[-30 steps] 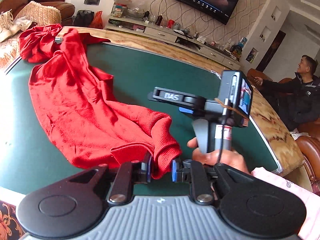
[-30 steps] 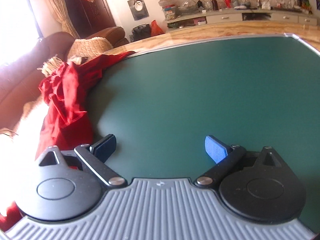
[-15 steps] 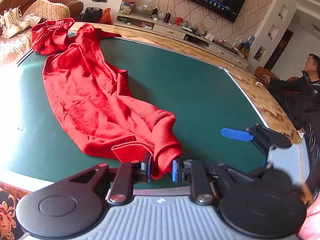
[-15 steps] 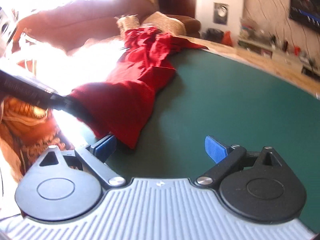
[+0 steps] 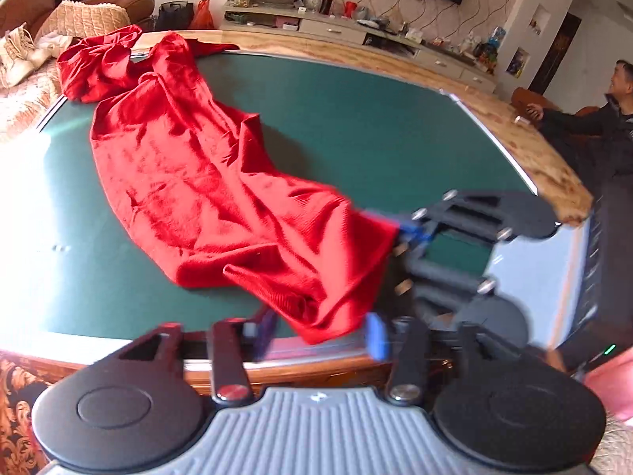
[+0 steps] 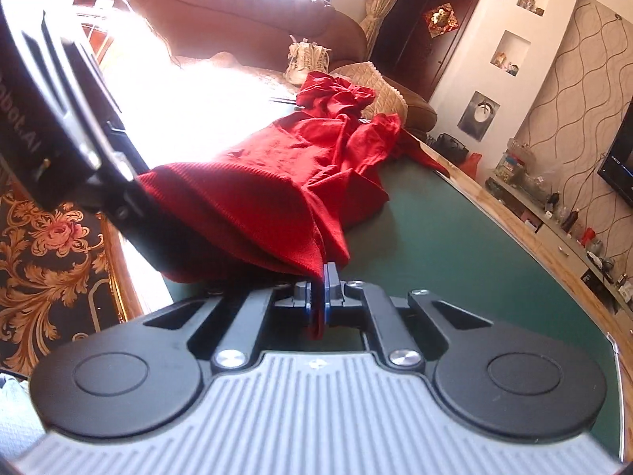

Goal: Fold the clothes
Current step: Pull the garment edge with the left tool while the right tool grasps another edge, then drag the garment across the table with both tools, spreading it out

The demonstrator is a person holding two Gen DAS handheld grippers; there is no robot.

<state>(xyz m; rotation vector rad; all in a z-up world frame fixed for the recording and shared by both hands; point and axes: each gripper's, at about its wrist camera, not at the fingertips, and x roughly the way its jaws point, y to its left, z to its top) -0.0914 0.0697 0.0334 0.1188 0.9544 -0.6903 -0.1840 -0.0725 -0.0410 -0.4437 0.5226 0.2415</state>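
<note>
A red knit garment (image 5: 190, 174) lies stretched along the green table (image 5: 356, 126), its far end bunched at the table's back left corner. My left gripper (image 5: 320, 332) is open, its blue pads apart on either side of the garment's near hem, which hangs between them. My right gripper (image 6: 320, 297) is shut on the same hem a little to the right; it shows in the left wrist view (image 5: 411, 233). In the right wrist view the garment (image 6: 277, 182) runs away from the pads, and the left gripper's body (image 6: 59, 118) is at the left.
The table has a wooden rim (image 5: 546, 154). A sofa with cushions and shoes (image 5: 23, 51) is behind the table's far left. A TV cabinet (image 5: 356, 31) lines the back wall. A seated man (image 5: 609, 118) is at the right. Patterned carpet (image 6: 43, 245) lies below the near edge.
My left gripper has opened and released the hem. My right gripper swung over to the hem and closed on it. The garment's near end has spread toward the right.
</note>
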